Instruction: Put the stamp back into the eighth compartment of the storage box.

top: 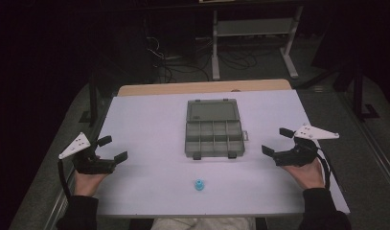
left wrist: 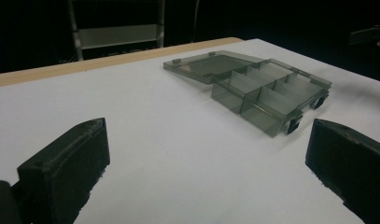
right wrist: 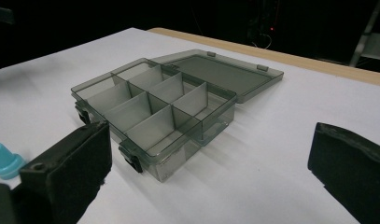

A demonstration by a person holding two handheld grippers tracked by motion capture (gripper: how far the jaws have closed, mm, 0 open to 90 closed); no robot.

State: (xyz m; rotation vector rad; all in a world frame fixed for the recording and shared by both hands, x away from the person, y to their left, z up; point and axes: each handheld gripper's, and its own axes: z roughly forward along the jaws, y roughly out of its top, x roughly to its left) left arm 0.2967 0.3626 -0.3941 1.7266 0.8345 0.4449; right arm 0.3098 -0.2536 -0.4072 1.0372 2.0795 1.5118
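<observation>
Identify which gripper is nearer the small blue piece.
Neither clearly: the blue piece sits roughly midway between the left gripper and right gripper.

I saw a dark, dim room: beyond the white-topped table with a wooden far edge (top: pixel 202 88) stood a pale metal-legged frame (top: pixel 252 28), tangled black cables (top: pixel 192 60) across the grey floor (top: pixel 374 158).

One compartment box (top: pixel 214 128), lid open, eight compartments counted. One small blue piece (top: pixel 199 185) on the bench (top: pixel 144 124), near the box's front edge. Two grippers, one flanking the box each side: left gripper (top: pixel 113 149), right gripper (top: pixel 277 141).
</observation>
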